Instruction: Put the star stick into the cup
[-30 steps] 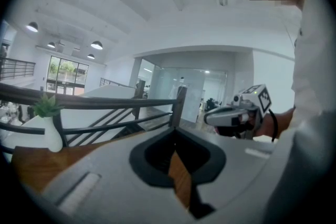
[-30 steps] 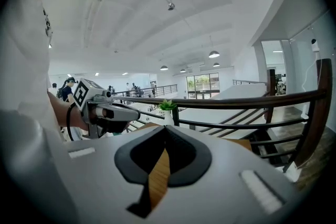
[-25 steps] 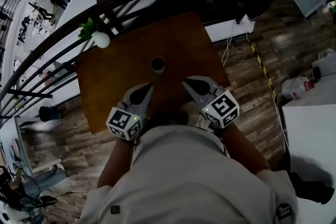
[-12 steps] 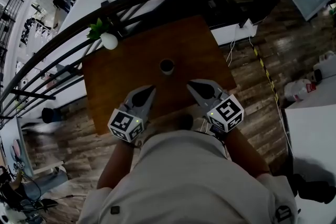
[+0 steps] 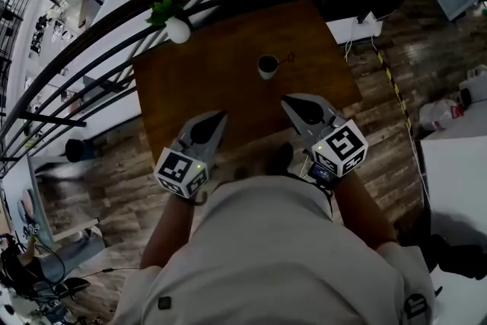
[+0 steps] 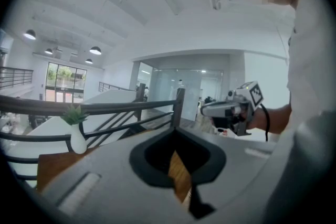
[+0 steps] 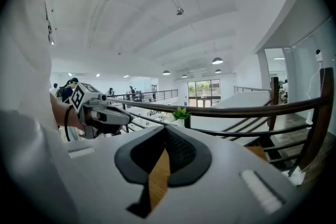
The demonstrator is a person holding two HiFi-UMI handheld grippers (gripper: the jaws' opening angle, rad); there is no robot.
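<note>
A small white cup (image 5: pixel 267 66) with a dark inside stands upright near the middle of the brown wooden table (image 5: pixel 198 80). Just to its right lies a thin small object (image 5: pixel 290 57), too small to identify; it may be the star stick. My left gripper (image 5: pixel 220 117) and right gripper (image 5: pixel 288 100) hover over the table's near edge, short of the cup, both shut with nothing in them. In the left gripper view my jaws (image 6: pixel 175 129) meet, with a sliver of table below. The right gripper view shows the same (image 7: pixel 165 126).
A white vase with a green plant (image 5: pixel 177 27) stands at the table's far left corner, against a dark railing (image 5: pixel 91 49). Wood floor surrounds the table; cables and a white box (image 5: pixel 358 25) lie to the right. Each gripper view shows the other gripper (image 6: pixel 233 110) (image 7: pixel 97 112).
The head view has shifted: table and cup now sit higher and further right in the picture. Both grippers remain shut near the table's front edge, slightly further apart.
</note>
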